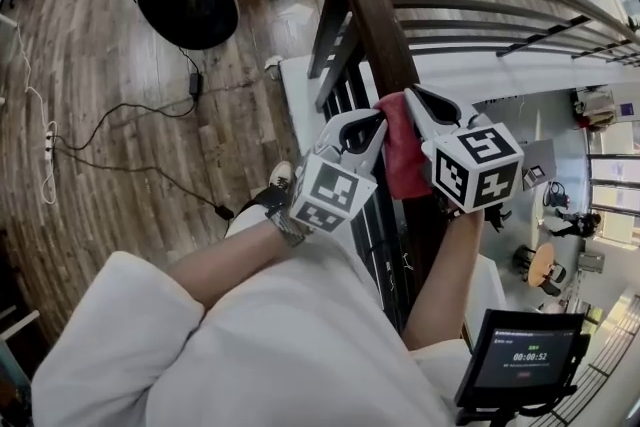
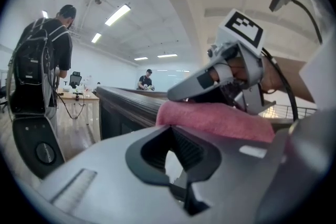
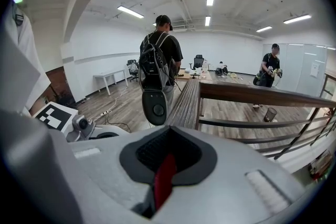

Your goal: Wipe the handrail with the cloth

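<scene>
A dark wooden handrail (image 1: 375, 15) runs up the middle of the head view, and a red cloth (image 1: 402, 155) lies draped over it. My right gripper (image 1: 412, 96) sits at the cloth's right side, shut on the cloth. A red strip of the cloth (image 3: 164, 178) shows pinched between its jaws (image 3: 164, 173). My left gripper (image 1: 377, 122) rests against the cloth's left edge, its jaws (image 2: 176, 165) shut with no red between them. From there the cloth (image 2: 220, 120) lies just beyond on the handrail (image 2: 126, 99), under the right gripper (image 2: 210, 81).
Metal balusters (image 1: 345, 95) hang under the rail, with a drop to a lower floor (image 1: 560, 215) at right. Cables (image 1: 120, 115) cross the wood floor at left. A person with a backpack (image 3: 160, 60) stands by the handrail (image 3: 189, 99). A screen (image 1: 525, 360) is low right.
</scene>
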The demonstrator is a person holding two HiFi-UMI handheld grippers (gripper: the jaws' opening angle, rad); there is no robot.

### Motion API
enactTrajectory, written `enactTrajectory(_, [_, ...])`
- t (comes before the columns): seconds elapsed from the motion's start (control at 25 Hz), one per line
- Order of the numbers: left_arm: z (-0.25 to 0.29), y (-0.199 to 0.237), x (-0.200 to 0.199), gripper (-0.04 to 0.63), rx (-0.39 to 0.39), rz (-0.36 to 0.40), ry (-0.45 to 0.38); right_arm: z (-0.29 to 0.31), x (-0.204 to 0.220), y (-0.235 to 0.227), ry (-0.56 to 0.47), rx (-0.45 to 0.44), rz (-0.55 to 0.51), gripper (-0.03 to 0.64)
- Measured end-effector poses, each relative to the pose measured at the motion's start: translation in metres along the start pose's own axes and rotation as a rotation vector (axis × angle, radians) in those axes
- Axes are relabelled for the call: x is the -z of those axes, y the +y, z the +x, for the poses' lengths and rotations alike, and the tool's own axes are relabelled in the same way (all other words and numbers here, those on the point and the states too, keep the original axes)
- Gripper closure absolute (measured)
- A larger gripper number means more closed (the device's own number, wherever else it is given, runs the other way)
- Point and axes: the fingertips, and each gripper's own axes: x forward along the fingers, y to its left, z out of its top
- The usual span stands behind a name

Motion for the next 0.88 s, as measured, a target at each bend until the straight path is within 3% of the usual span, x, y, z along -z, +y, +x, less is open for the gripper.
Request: enactTrajectory(0.88, [0.003, 0.011, -0.001, 0.592, 0.036, -0.034, 0.018, 0.009, -0.005, -0.003, 0.005, 0.018, 0.001, 0.613])
